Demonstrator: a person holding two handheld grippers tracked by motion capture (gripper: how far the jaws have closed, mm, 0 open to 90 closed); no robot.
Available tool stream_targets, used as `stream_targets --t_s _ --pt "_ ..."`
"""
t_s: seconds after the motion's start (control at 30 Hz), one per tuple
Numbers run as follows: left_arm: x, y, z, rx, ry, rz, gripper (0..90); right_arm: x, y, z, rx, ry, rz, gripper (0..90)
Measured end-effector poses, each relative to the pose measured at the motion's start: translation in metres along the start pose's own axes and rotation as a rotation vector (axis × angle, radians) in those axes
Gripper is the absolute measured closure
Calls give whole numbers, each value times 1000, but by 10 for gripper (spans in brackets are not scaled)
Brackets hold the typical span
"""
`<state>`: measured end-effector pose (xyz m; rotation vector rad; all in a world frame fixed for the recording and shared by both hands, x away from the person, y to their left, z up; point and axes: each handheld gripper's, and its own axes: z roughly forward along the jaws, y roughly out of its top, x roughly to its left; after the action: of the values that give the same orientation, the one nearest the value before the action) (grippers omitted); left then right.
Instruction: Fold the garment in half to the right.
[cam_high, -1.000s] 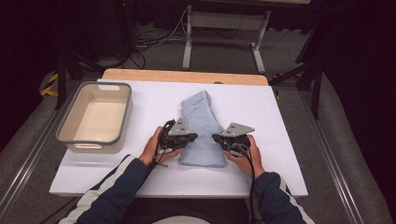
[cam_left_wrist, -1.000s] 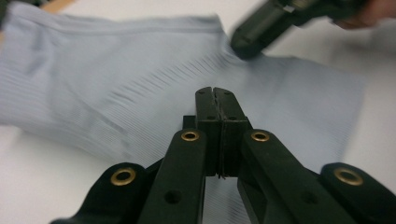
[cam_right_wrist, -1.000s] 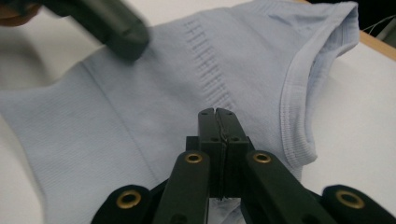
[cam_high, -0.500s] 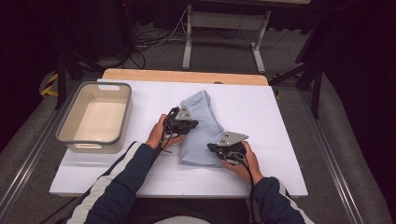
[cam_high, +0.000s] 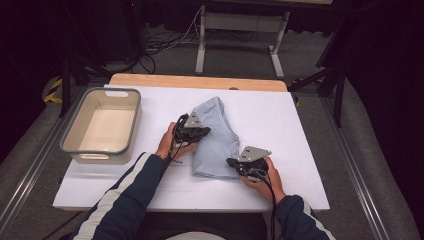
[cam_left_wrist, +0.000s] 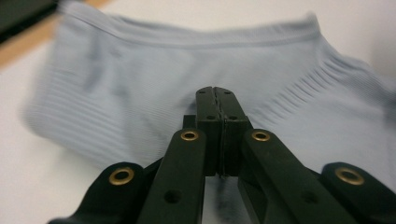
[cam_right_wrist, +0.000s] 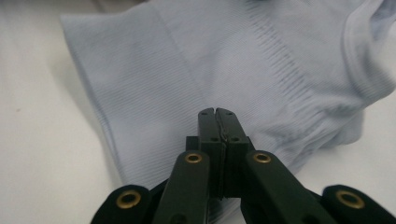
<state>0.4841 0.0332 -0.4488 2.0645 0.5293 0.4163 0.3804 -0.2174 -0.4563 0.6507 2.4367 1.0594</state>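
Two claws work at one folded light-blue garment that lies near the middle of the white surface. Its long axis runs from the near edge toward the far edge, leaning slightly left as it goes away from the person, so that its narrower, banded end points toward the far-left and its squarer folded end points at the person. The left claw rests against the garment's left side about halfway along it, jaws pressed together with nothing seen between them; in the left gripper view the closed tips sit over ribbed cloth with a hemmed band across the far side. The right claw lies at the garment's near right corner, jaws likewise closed tight; in the right gripper view its tips rest over the fabric, with a folded edge running off to the left. One grey-rimmed bin stands well apart at the left of the surface.
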Motion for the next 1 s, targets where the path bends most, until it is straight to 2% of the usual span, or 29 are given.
stream_targets --t_s 0.03,0.13,0.23,0.37,0.43,0.53,0.63,0.7,0.87,0.9,1.0 --pt "4 1 -2 -4 13 0 885 -1 1 -2 -8 -11 1 900" --pt "14 0 -1 16 17 -27 887 -7 3 -5 -36 -44 18 900" --pt "15 -4 5 42 8 -34 885 -13 4 -4 -47 -70 32 900" --pt "13 -8 14 77 21 -29 883 -19 1 6 -6 -83 37 900" --pt "13 -10 19 116 46 -12 886 -21 -2 10 30 -80 35 900" --pt "14 -16 25 149 57 -16 891 -22 -3 10 37 -84 34 900" --pt "17 -19 27 146 55 -34 891 -22 -7 10 46 -83 40 900" --pt "17 -19 27 152 75 -23 891 -20 -8 9 47 -86 40 900" --pt "20 -17 20 111 100 -50 874 -19 -7 7 39 -90 33 895" --pt "20 -12 10 65 104 -63 873 -19 -6 5 28 -92 35 889" --pt "17 -5 -5 2 84 -62 874 -20 -4 0 7 -97 44 887"
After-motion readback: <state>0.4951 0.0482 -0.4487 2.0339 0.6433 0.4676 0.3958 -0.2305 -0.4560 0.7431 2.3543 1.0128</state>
